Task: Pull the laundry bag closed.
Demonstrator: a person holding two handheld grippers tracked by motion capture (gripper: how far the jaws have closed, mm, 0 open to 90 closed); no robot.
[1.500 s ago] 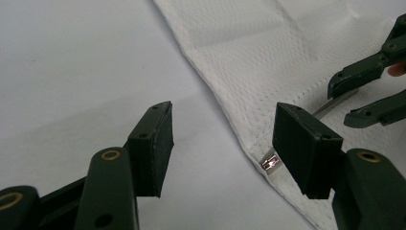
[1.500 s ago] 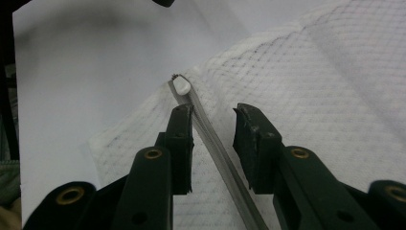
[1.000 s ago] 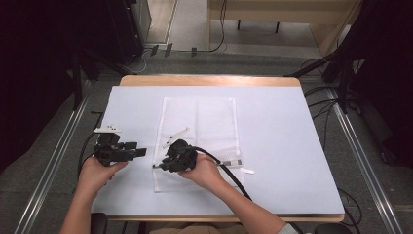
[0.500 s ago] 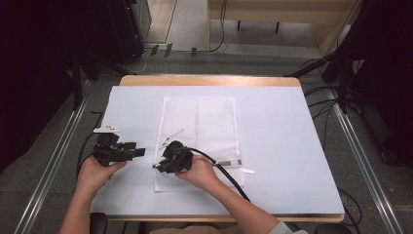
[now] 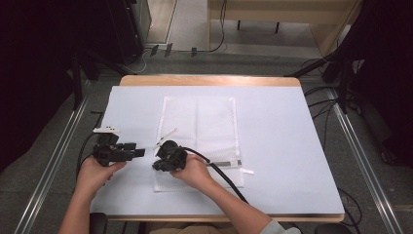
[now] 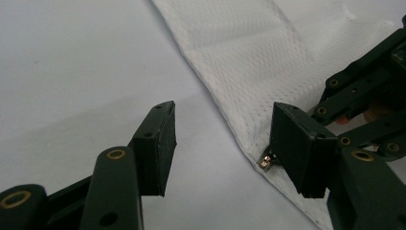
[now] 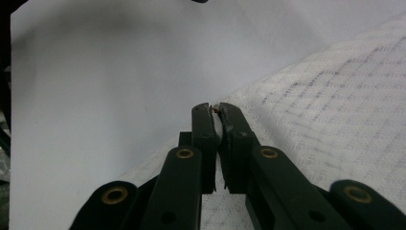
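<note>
Lower part of the high view: two forearms come in from the bottom edge, each hand wrapped around a black claw. The left hand [image 5: 97, 168] holds the left claw [image 5: 139, 152] at the left of centre, over the bare pale blue sheet covering the table [image 5: 282, 161]; its jaws stand released, wide apart, in the left gripper view [image 6: 222, 143], one over the sheet and the other just beside the cloth's hem. A small metal zip pull [image 6: 266, 159] peeks out at that hem, right against the far jaw.

Just to its right, the right hand [image 5: 195, 170] holds the right claw [image 5: 157, 165] at the lower left edge of the flat white mesh fabric bag [image 5: 199, 122]. In the right gripper view that claw [image 7: 216, 109] is clenched, a thin sliver of the white fabric pinched between its pads. Its black cable [image 5: 224, 178] trails toward the lower right.

Farther up, the bag lies spread flat at the middle of the table, faint fold lines showing. Beyond the table's wooden far edge [image 5: 209, 80], grey floor [image 5: 234, 58] and dark equipment fill the top of the frame.
</note>
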